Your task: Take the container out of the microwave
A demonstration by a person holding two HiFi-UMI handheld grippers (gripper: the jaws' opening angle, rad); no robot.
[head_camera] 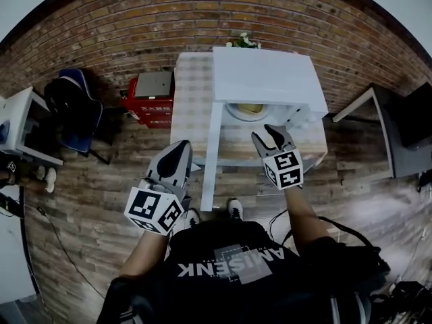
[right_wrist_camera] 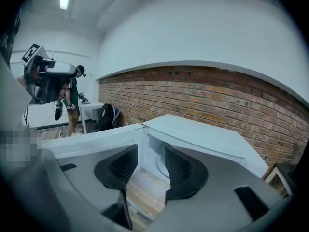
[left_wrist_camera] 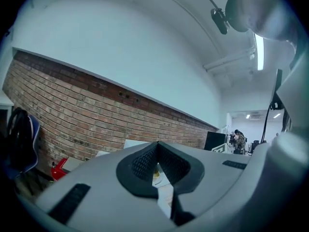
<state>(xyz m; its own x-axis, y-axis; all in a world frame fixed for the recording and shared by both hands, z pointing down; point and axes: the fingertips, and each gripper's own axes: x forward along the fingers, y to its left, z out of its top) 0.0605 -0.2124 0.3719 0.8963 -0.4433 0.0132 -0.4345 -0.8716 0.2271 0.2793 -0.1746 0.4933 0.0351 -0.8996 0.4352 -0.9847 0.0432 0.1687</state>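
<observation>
The white microwave stands on a table, its door swung open to the left. Inside, a yellowish container sits on the pale turntable. My right gripper hovers just in front of the oven's opening, jaws open and nothing between them. In the right gripper view, that gripper frames the microwave cavity and turntable. My left gripper is left of the door, apart from it. In its own view the left gripper has its tips together, holding nothing.
A red box and a dark chair stand left of the table by the brick wall. Flowers sit behind the microwave. White desks flank the room at left and right. A person stands far off.
</observation>
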